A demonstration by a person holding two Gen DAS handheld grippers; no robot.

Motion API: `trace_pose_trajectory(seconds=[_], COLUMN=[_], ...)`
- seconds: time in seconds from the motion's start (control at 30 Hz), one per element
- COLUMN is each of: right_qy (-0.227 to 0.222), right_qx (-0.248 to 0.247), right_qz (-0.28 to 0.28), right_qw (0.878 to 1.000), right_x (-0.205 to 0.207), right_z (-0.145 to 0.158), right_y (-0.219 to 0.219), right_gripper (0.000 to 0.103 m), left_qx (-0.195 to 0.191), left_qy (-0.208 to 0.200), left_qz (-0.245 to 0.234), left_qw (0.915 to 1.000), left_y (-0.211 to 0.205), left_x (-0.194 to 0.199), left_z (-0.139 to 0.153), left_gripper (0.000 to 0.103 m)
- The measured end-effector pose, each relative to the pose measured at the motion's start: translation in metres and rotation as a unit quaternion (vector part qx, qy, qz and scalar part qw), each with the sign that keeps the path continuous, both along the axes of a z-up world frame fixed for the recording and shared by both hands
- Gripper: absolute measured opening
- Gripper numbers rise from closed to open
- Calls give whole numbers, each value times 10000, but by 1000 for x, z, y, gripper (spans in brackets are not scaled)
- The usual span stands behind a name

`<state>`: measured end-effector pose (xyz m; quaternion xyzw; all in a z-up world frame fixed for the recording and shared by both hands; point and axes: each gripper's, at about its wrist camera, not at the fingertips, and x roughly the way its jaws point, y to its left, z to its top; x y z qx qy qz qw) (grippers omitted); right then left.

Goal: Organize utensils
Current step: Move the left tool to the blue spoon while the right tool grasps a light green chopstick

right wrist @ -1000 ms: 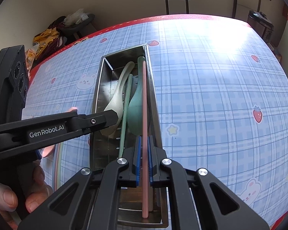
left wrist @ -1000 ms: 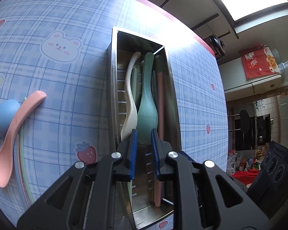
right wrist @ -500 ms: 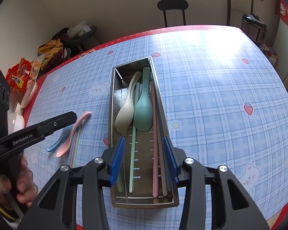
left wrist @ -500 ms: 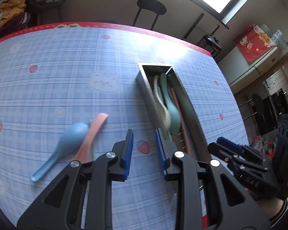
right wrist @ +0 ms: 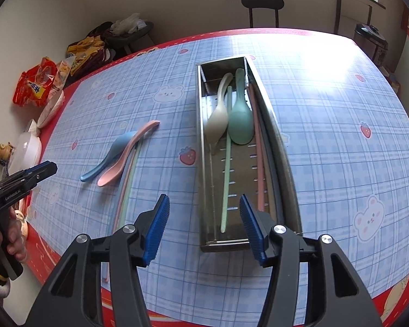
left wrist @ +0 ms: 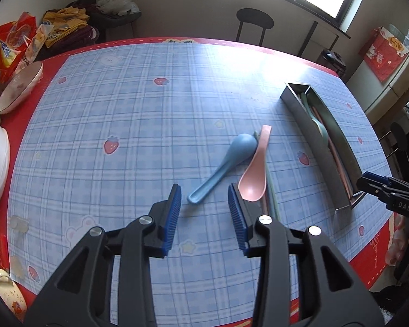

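While both jaws open empty, left hand-held gripper [left wrist: 204, 204] nears blue spoon [left wrist: 226, 163], right hand-held gripper [right wrist: 204, 224].

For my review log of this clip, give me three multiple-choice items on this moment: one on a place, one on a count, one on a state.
1. Where does the green spoon lie?
A. in the metal tray
B. on the tablecloth
C. in a gripper

2. How many spoons lie on the tablecloth outside the tray?
A. none
B. two
C. four

3. What is between the right gripper fingers?
A. a pink chopstick
B. a spoon
C. nothing

Answers:
1 A: it rests in the tray beside the cream spoon.
2 B: only the blue spoon and the pink spoon.
3 C: the jaws are opening, empty.
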<state>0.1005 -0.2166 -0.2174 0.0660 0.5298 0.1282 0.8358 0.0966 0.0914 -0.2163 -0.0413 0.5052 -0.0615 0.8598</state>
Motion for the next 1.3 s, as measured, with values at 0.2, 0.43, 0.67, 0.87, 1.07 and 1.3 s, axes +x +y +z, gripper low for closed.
trace_pose_trajectory(seconds=[0.2, 0.43, 0.67, 0.87, 1.07, 1.3], right_qy=[-26, 245, 574, 680, 642, 567], right_qx=[128, -128, -409, -672, -857, -872], right_qz=[699, 1110, 1010, 1209, 1304, 1305], right_qw=[9975, 9934, 9924, 9881, 9857, 9860], right_x=[1, 14, 27, 34, 43, 48], right_z=[-1, -30, -52, -59, -61, -62], right_y=[56, 112, 128, 140, 152, 150], right_gripper=[37, 20, 17, 17, 17, 10], left_qx=[-168, -183, -363, -571, -614, -481], left_qy=[-10, -83, -172, -199, -92, 11], left_qz=[54, 48, 162, 298, 301, 109], left_qw=[9998, 9998, 9991, 9977, 9976, 9988], left_y=[17, 35, 51, 55, 52, 42], left_x=[-18, -24, -22, -18, -14, 2], left_z=[-7, -3, -3, -10, -21, -29], left_gripper=[38, 38, 38, 39, 39, 39])
